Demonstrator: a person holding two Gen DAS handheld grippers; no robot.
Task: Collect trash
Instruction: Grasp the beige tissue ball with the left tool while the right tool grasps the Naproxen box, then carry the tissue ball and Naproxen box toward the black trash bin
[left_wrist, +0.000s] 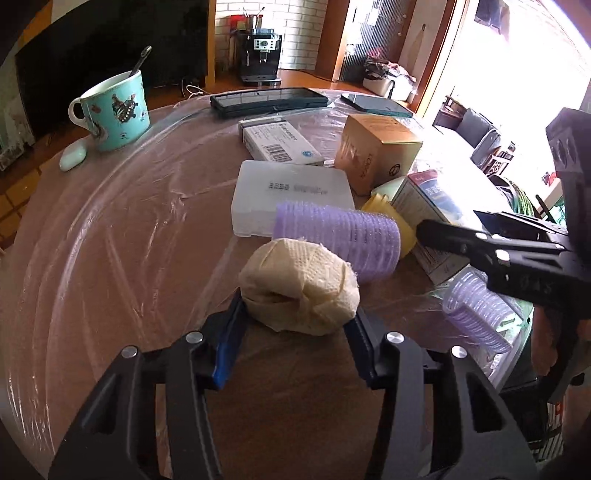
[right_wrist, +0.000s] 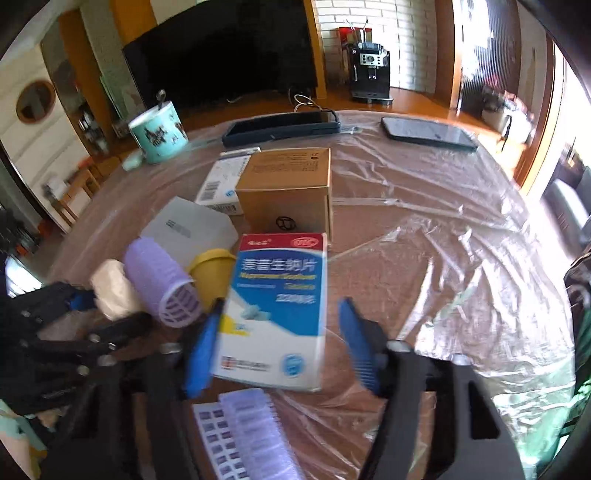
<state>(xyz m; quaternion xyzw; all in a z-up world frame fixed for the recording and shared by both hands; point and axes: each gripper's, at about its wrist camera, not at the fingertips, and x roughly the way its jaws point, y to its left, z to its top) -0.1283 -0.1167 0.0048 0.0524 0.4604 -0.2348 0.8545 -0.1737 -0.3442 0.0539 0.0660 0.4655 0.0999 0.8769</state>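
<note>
Left wrist view has the left gripper (left_wrist: 297, 321) with its blue pads against both sides of the crumpled tissue wad (left_wrist: 301, 286), apparently clamped on it while it sits on the plastic-covered table (left_wrist: 110, 236), so I judge the first piece of trash is grasped but not yet lifted or binned. Right wrist view shows the right gripper (right_wrist: 280, 343) spread apart around a blue and white medicine box (right_wrist: 275, 314) printed with blurred Chinese characters; beyond lie a purple hair roller (right_wrist: 160, 282), a yellow cup (right_wrist: 212, 271) and a brown carton (right_wrist: 286, 192) with no legible writing
</note>
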